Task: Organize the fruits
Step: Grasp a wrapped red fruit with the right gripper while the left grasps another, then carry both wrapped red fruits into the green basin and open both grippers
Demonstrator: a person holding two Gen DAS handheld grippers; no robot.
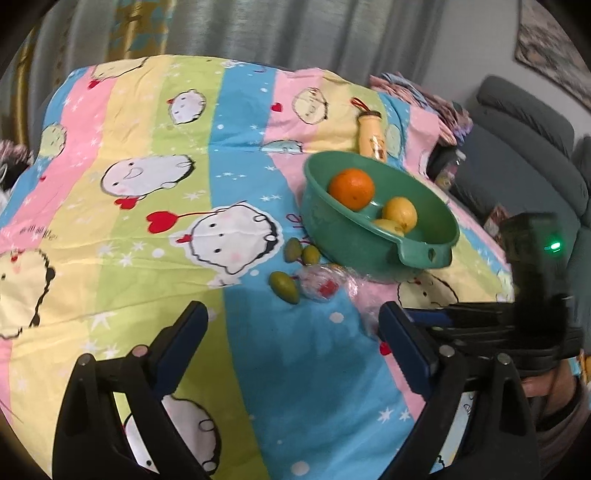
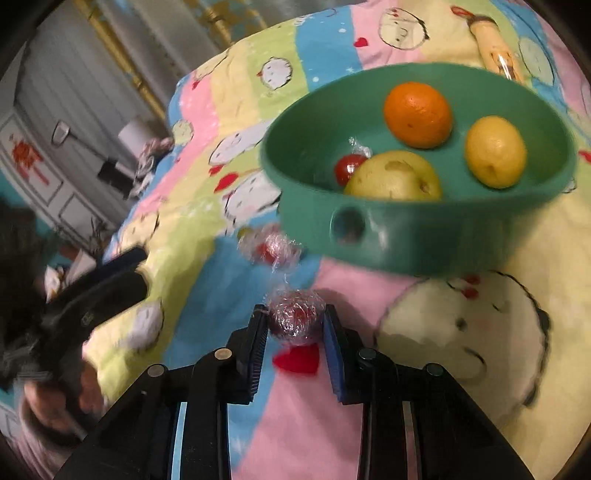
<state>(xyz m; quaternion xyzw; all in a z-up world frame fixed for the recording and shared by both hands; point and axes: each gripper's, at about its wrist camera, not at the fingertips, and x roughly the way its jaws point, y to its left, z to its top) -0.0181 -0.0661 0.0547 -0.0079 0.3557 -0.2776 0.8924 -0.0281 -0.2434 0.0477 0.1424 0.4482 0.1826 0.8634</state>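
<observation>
- Partly hidden, the right gripper (image 2: pixel 295 325) clamps a plastic-wrapped red fruit (image 2: pixel 295 318), its wrap blurring the skin
- Another wrapped fruit (image 2: pixel 271 246) is smeared by motion just short of the green basin (image 2: pixel 406 236)
- The basin holds an orange (image 2: pixel 417 114), a lemon (image 2: pixel 495 150), a pear (image 2: pixel 395 177) and a half-covered red fruit (image 2: pixel 347 168)
- The left gripper (image 1: pixel 291 332) stands wide apart over bare cartoon bedsheet (image 1: pixel 147 206); three green fruits (image 1: pixel 284 286) lie near the basin's left rim
- Grey curtains (image 1: pixel 295 29) hang behind
</observation>
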